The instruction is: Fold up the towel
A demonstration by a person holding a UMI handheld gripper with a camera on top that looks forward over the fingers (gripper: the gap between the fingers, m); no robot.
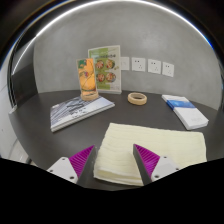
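A cream towel (150,148) lies flat on the dark table (110,115), its near edge reaching between my fingers. My gripper (119,162) is open, with the magenta pads (83,158) apart at either side of the towel's near edge. The pads do not press on the cloth. The towel looks folded into a rectangle with ribbed lines running away from me.
A stack of papers or a book (76,110) lies at the left. A roll of tape (137,98) sits beyond the towel. A blue and white folded cloth (184,110) lies at the right. A picture card (99,70) stands against the grey wall with sockets (153,65).
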